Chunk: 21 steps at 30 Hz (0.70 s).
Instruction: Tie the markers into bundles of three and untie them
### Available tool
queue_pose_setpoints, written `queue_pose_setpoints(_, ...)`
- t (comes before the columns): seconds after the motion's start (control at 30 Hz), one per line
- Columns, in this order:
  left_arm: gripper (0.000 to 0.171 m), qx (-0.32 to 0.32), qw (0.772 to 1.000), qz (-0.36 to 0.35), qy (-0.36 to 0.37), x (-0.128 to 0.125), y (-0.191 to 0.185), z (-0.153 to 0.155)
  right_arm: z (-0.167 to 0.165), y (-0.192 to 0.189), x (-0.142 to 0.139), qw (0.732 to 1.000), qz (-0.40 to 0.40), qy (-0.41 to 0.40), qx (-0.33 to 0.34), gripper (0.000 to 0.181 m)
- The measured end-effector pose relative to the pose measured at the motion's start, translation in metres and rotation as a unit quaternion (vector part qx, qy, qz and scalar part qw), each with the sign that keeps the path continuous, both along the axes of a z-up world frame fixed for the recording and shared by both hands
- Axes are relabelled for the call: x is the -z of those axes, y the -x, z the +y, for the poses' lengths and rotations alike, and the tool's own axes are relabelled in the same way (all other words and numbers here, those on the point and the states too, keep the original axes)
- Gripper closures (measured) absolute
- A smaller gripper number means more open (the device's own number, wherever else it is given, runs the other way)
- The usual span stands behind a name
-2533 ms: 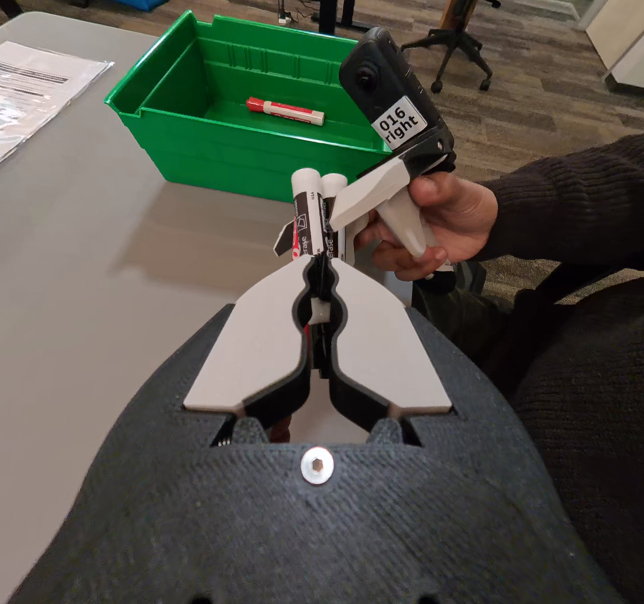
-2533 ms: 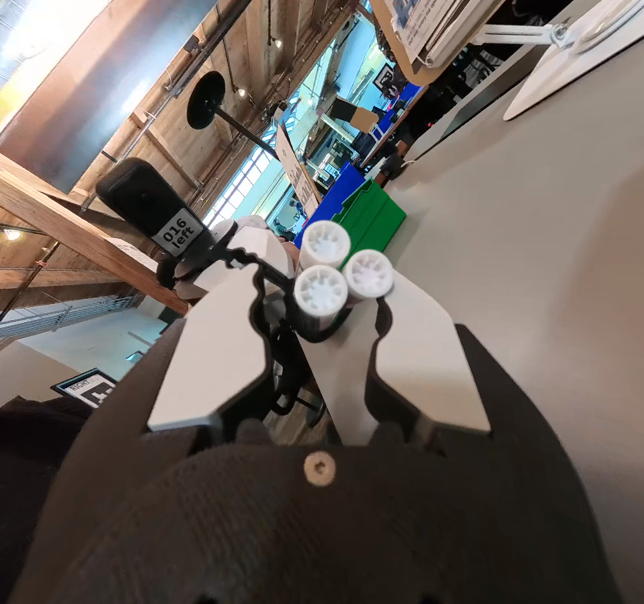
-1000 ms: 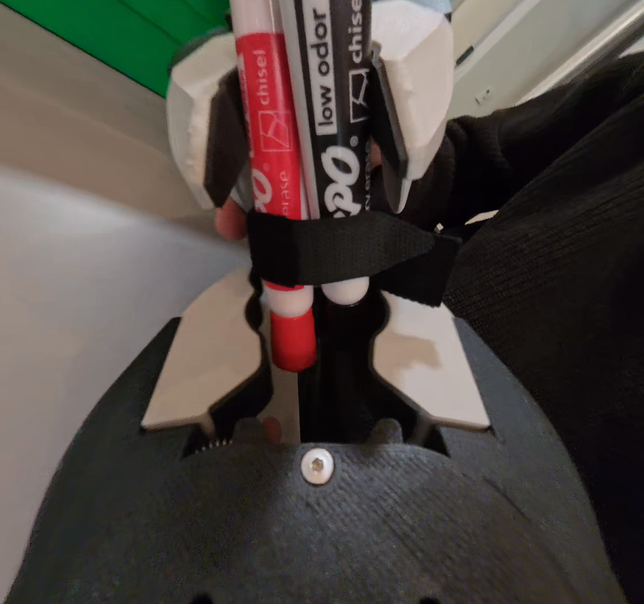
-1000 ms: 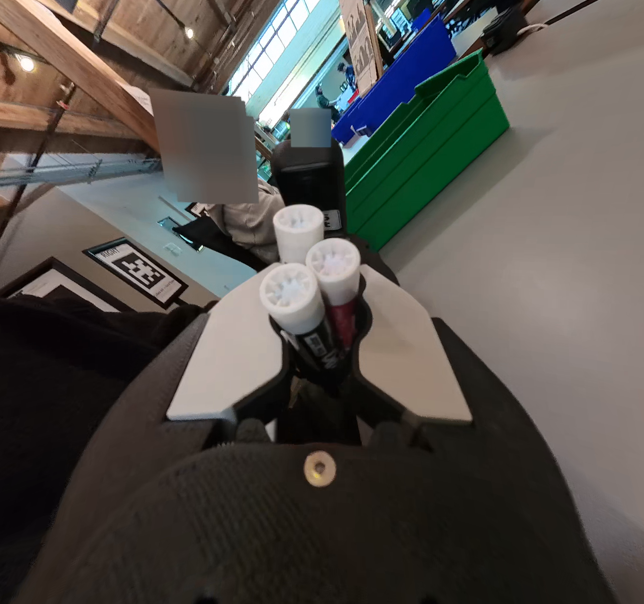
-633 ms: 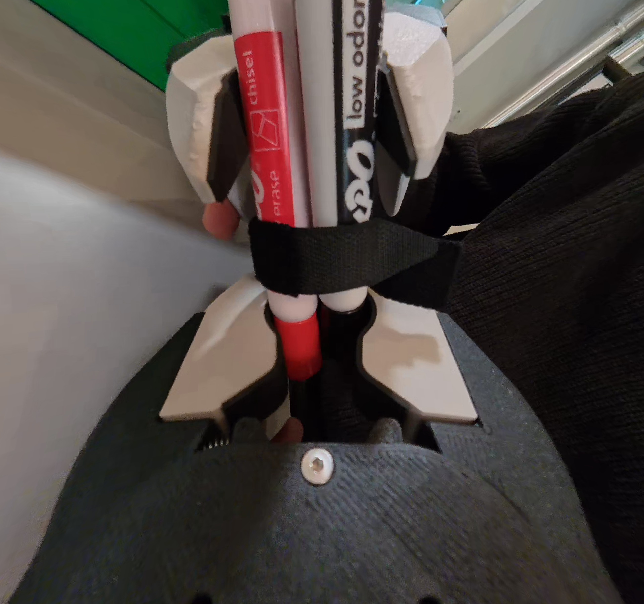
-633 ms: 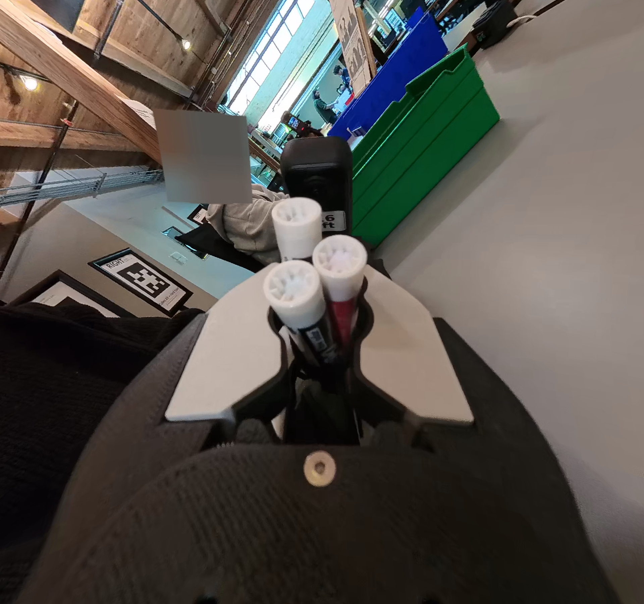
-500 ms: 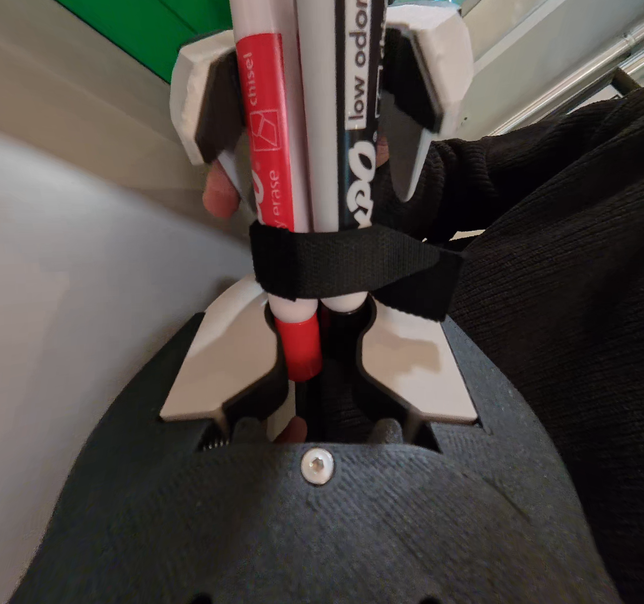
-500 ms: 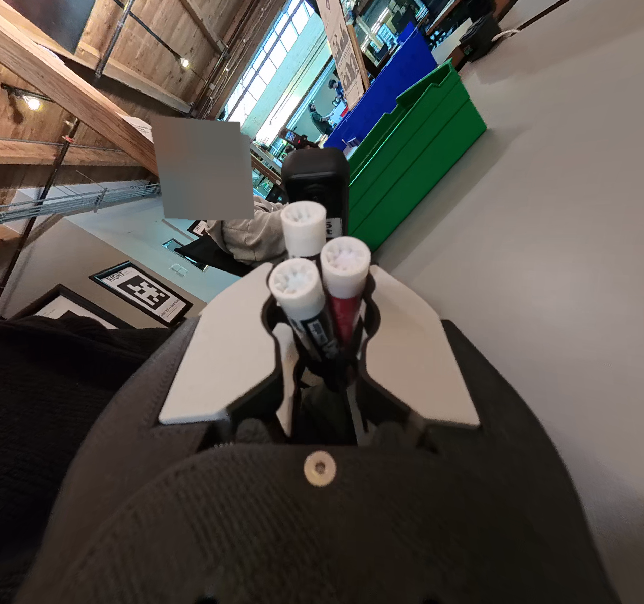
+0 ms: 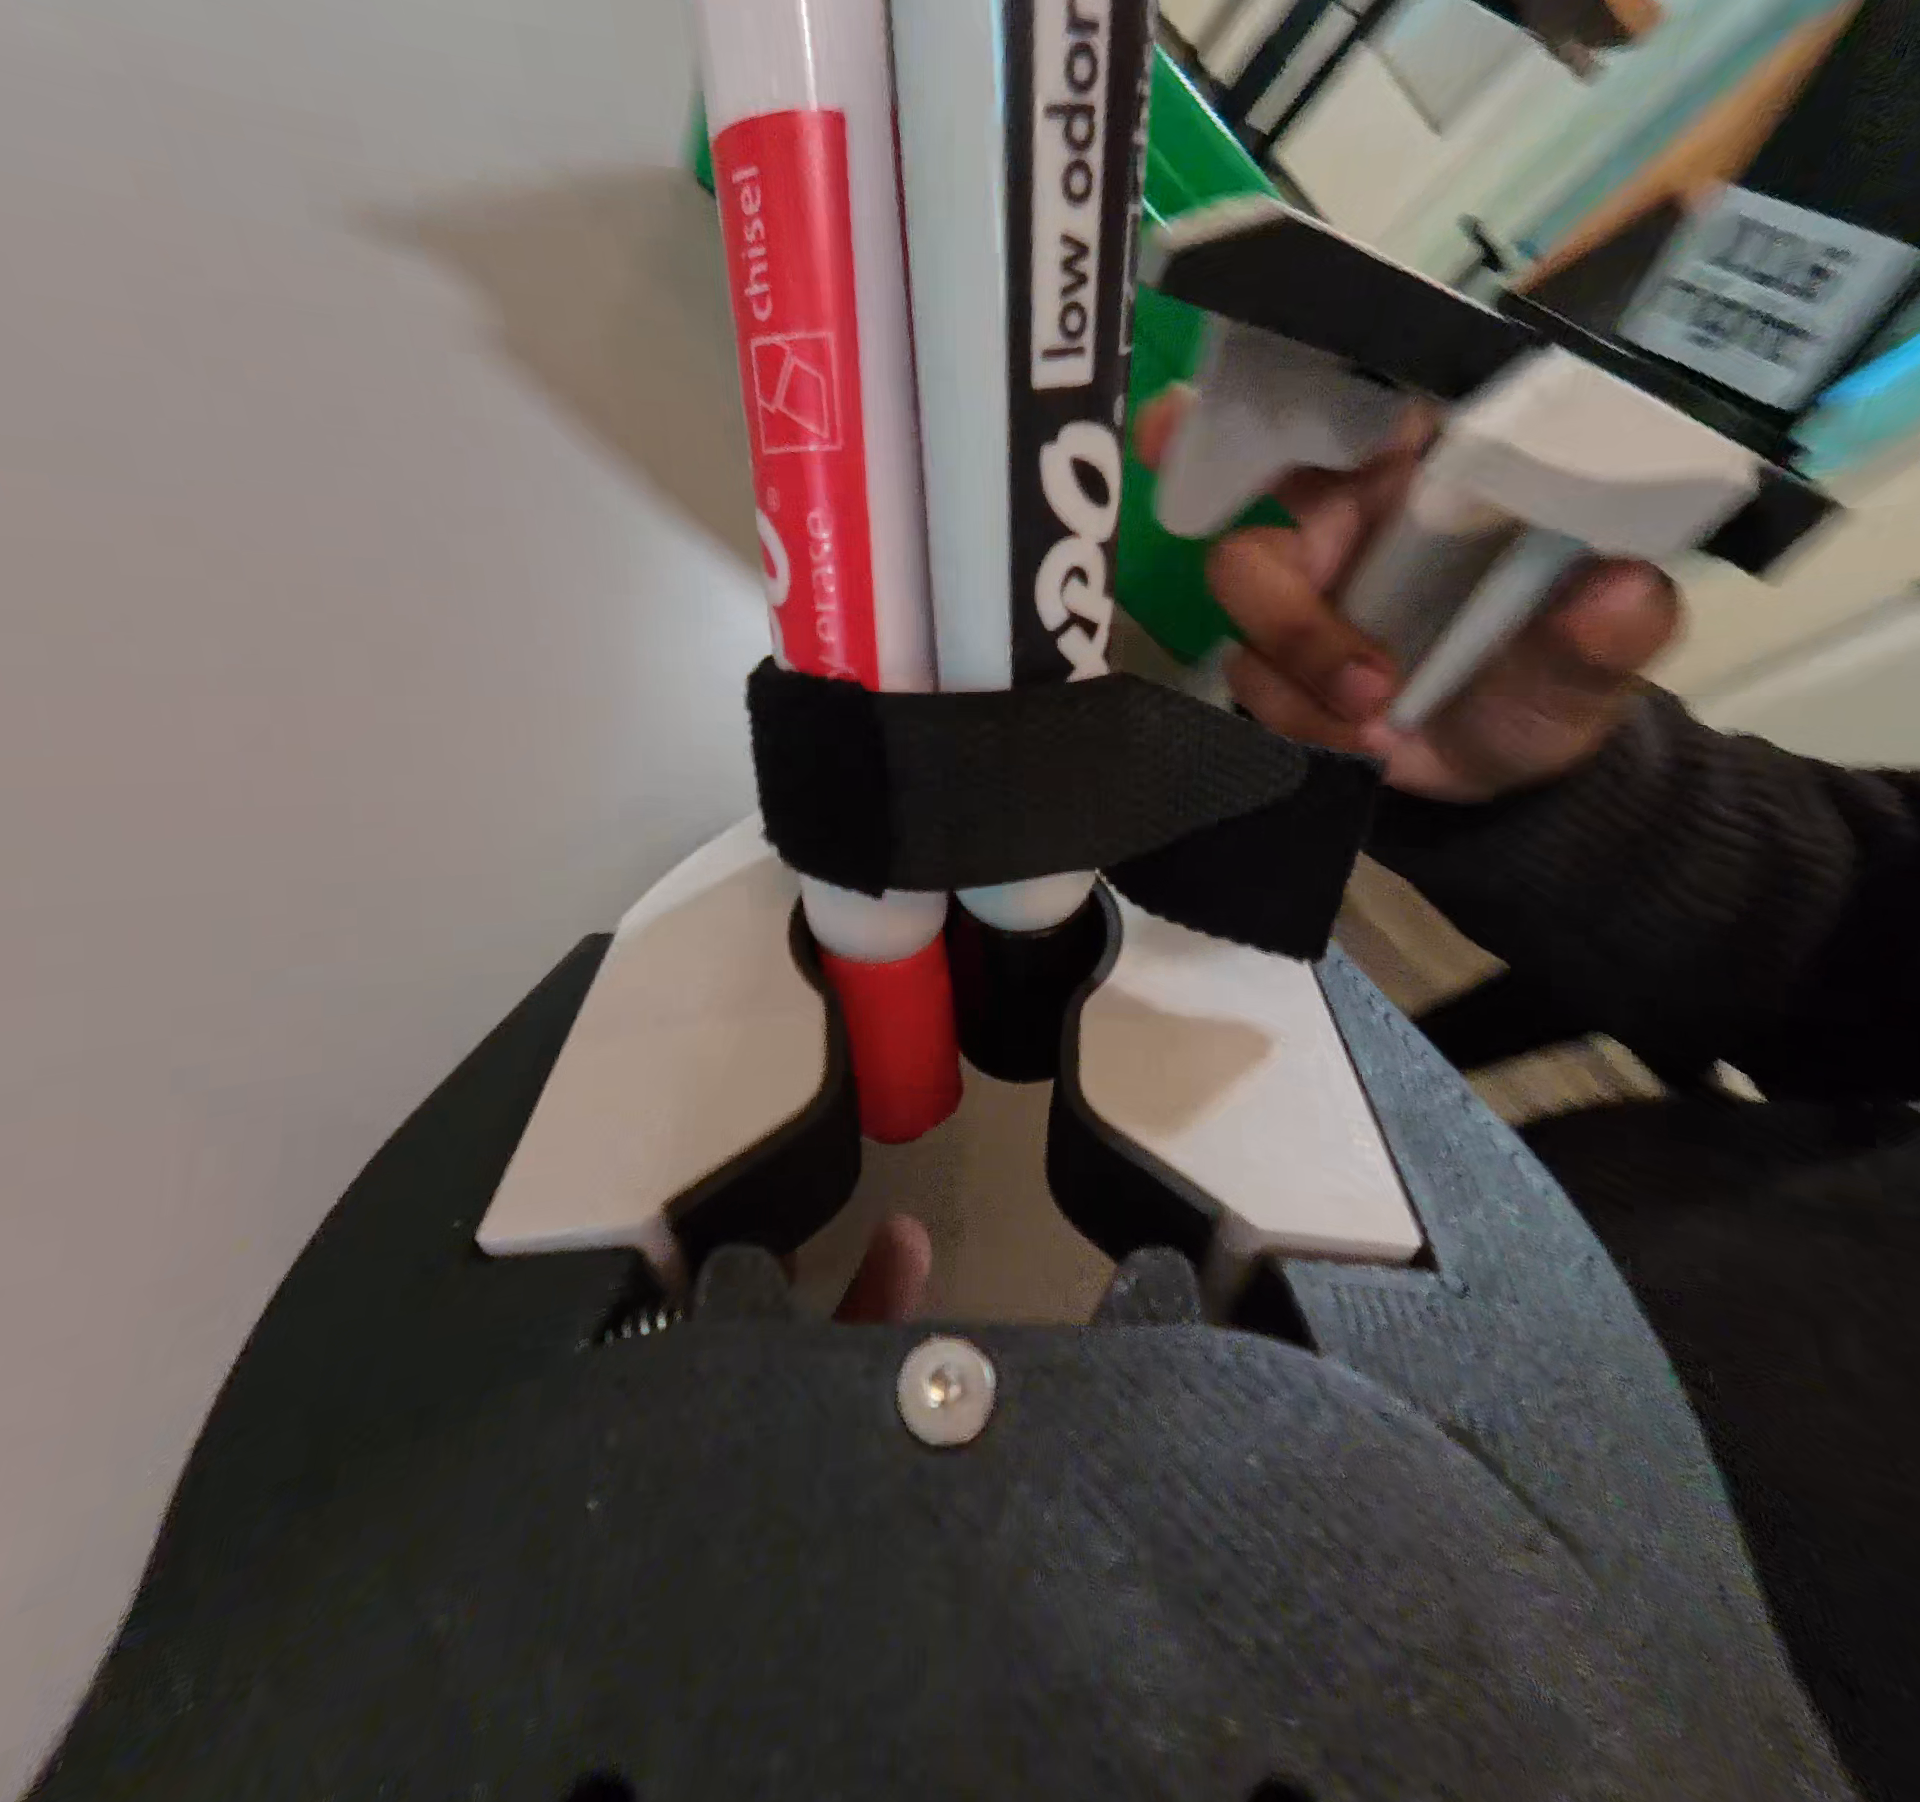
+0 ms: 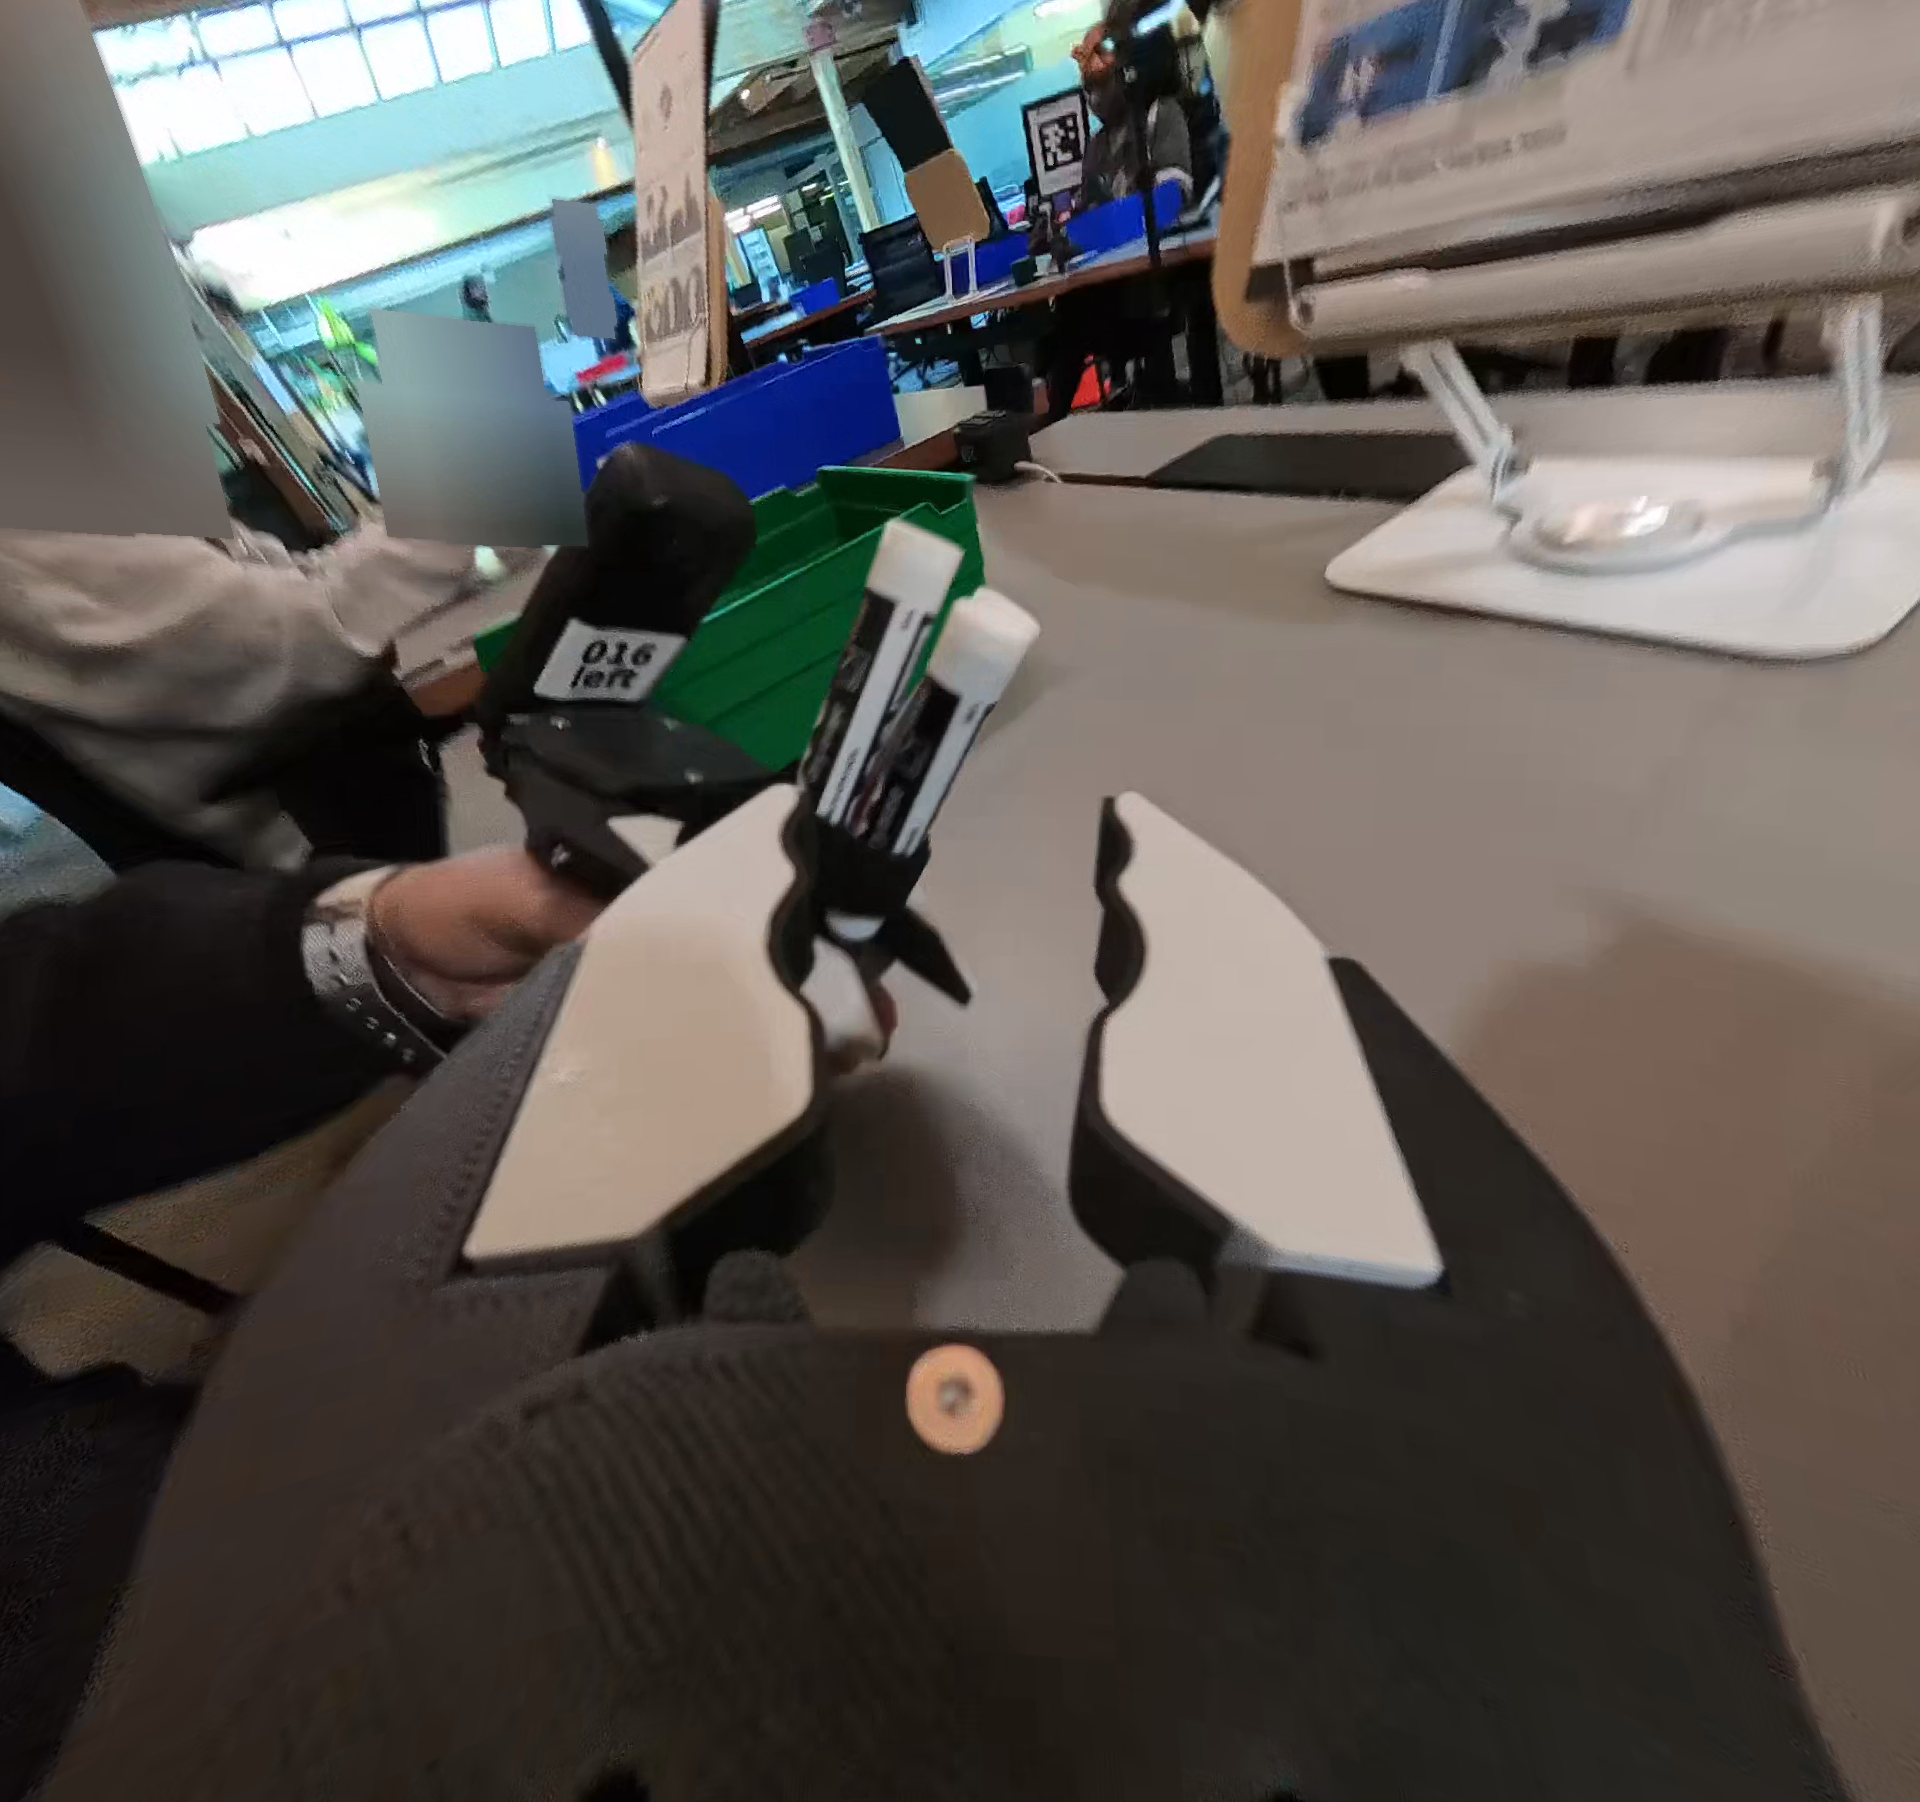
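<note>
A bundle of markers (image 9: 914, 350), one red-labelled, one black-labelled and one between them, is bound by a black strap (image 9: 935, 786). My left gripper (image 9: 940, 921) is shut on the bundle's cap end, with the red cap (image 9: 899, 1046) and a black cap between its fingers. My right gripper (image 10: 951, 817) is open and empty, just to the right of the bundle (image 10: 904, 703). It also shows in the left wrist view (image 9: 1455, 381), held in a hand to the right of the markers. The left gripper (image 10: 623, 765) shows in the right wrist view, holding the bundle tilted up over the grey table (image 10: 1455, 869).
A green bin (image 10: 831, 609) stands on the table behind the bundle; it also shows in the left wrist view (image 9: 1174, 526). A white stand base (image 10: 1621, 557) with a board of papers is at the far right. A blue bin (image 10: 748, 422) and a seated person are farther back. My hands' fingertips stand some 8 cm from each other.
My right gripper has opened, let go of the marker bundle and drawn off to the right. My left gripper stays shut on the cap end and has swung the bundle.
</note>
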<state>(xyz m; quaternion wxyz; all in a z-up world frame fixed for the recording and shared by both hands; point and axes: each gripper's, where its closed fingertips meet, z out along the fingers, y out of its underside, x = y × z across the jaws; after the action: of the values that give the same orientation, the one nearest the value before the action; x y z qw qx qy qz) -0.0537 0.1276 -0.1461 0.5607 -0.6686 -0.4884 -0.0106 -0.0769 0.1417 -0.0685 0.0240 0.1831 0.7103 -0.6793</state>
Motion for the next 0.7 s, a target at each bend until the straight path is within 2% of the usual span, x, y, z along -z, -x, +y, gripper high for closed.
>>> queue_pose_setpoints(0.03, 0.131, -0.032, 0.999, 0.016, 0.018, -0.001, 0.006, -0.008, -0.002, -0.007, -0.001, 1.000, 0.027, -0.008, -0.007, 0.136)
queue_pose_setpoints(0.1, 0.134, -0.082, 0.994, 0.052, 0.055, -0.005, 0.015, -0.022, -0.011, -0.023, 0.005, 0.998, 0.042, -0.025, -0.034, 0.139)
queue_pose_setpoints(0.17, 0.134, -0.110, 0.985, 0.082, 0.102, -0.007, 0.020, -0.031, -0.021, -0.039, 0.013, 0.997, 0.022, -0.036, -0.064, 0.136)
queue_pose_setpoints(0.27, 0.131, -0.132, 0.972, 0.108, 0.162, -0.006, 0.022, -0.037, -0.029, -0.050, 0.016, 0.997, 0.000, -0.038, -0.073, 0.136)
queue_pose_setpoints(0.5, 0.131, -0.127, 0.961, 0.130, 0.210, -0.001, 0.019, -0.019, -0.032, -0.054, 0.023, 0.996, -0.028, -0.052, -0.067, 0.145)
queue_pose_setpoints(0.6, 0.131, -0.118, 0.961, 0.136, 0.212, -0.002, 0.017, -0.012, -0.032, -0.053, 0.027, 0.995, -0.042, -0.060, -0.064, 0.161)
queue_pose_setpoints(0.63, 0.132, -0.119, 0.961, 0.137, 0.209, -0.003, 0.017, -0.011, -0.031, -0.053, 0.027, 0.995, -0.044, -0.061, -0.066, 0.173)
queue_pose_setpoints(0.7, 0.132, -0.111, 0.969, 0.115, 0.190, 0.000, 0.016, -0.009, -0.030, -0.051, 0.030, 0.994, -0.054, -0.069, -0.064, 0.178)
